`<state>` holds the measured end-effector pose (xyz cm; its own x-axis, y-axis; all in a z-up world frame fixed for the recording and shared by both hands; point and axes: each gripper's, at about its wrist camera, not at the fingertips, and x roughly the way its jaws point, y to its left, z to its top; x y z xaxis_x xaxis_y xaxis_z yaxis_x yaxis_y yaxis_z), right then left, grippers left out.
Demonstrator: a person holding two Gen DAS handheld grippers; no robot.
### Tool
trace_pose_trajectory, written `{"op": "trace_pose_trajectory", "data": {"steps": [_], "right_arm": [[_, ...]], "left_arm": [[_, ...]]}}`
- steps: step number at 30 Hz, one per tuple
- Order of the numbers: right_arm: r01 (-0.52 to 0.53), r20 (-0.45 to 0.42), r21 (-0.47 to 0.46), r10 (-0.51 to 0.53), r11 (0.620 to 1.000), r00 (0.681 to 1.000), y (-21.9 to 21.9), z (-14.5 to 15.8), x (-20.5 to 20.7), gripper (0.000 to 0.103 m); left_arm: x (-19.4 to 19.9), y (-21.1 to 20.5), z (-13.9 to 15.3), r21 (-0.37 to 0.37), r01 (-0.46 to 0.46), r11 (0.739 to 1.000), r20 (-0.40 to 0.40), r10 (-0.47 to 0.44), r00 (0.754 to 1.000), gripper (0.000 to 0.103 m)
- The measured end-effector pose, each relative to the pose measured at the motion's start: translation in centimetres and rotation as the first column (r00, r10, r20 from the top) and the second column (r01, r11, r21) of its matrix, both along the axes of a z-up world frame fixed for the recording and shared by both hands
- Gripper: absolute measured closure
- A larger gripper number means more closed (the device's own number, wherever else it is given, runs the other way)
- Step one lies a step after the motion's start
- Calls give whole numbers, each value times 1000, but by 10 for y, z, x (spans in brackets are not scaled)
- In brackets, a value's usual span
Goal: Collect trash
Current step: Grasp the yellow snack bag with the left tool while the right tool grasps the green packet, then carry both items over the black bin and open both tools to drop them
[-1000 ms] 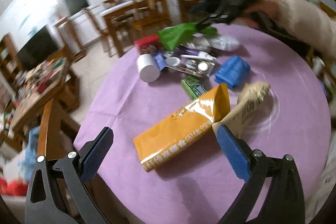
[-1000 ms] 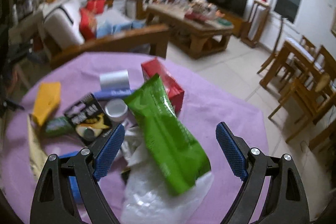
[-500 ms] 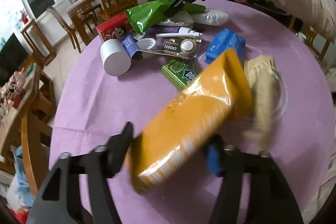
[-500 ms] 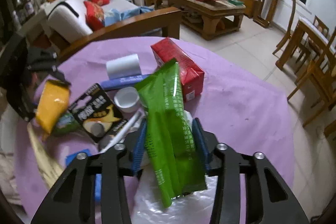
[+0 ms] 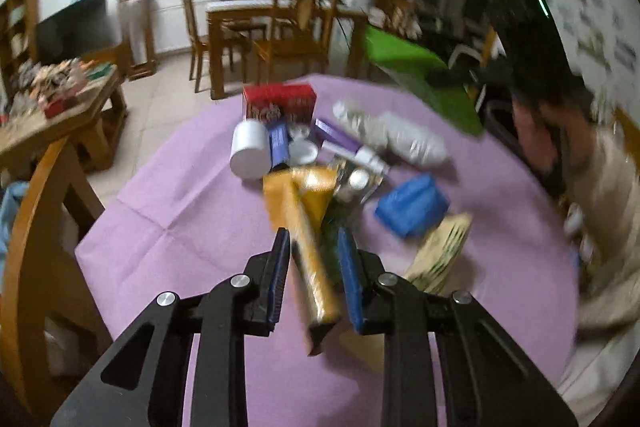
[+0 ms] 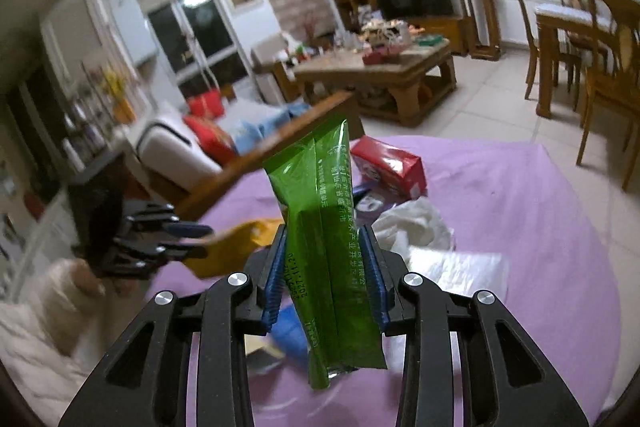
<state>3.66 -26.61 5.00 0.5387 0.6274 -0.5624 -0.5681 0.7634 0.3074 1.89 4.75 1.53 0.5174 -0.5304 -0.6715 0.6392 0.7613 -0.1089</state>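
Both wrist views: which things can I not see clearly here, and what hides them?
- Orange packet, left wrist view: motion blur, print unreadable.
- Small green pack, left view: mostly behind the orange packet and left tongs.
- Blue pack, right view: covered by the green packet and right tongs.

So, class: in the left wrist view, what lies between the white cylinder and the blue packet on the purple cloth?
In the left wrist view, between the white cylinder and the blue packet stands the orange packet, gripped by the left gripper.

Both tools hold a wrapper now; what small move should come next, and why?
Probably carry both away toward a trash container, which is not in view. The left tool is shut on the orange wrapper, the right tool on the green wrapper, both off the table.
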Motion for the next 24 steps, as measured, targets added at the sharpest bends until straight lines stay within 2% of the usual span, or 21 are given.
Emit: {"op": "trace_pose_trajectory", "data": {"steps": [3,6,8,9,10,11,16,21,24], "right_arm": [[15,0,59,-15,998,1000,-19,3,-22,68],[24,4,76,-25,997,1000,-35,5,-43,68],[27,1,80,-28,996,1000,-49,6,-59,68],[32,1,82,-32,996,999,-52,6,-66,68],[38,0,83,-38,996,999,-59,6,-72,68],[44,-1,85,-44,995,999,-64,4,-76,68],[96,-4,132,-97,987,995,-103,-3,-104,68],[188,39,212,-201,959,979,-160,6,-134,68],[271,75,252,-298,929,952,-195,14,-153,68]], "left_arm": [[6,-16,-7,104,-80,991,-15,82,996,77],[21,-20,-21,145,-132,981,-66,143,988,77],[27,-18,-30,167,-133,977,-87,149,985,77],[29,-18,-33,165,-135,977,-102,153,983,87],[30,-18,-36,152,-140,978,-114,158,981,93],[30,-18,-37,129,-146,981,-117,161,980,94],[16,-27,-6,-8,-188,982,-55,187,981,95],[-10,-84,33,-108,-110,988,26,114,993,95],[-18,-127,46,-167,-40,985,35,47,998,95]]}}
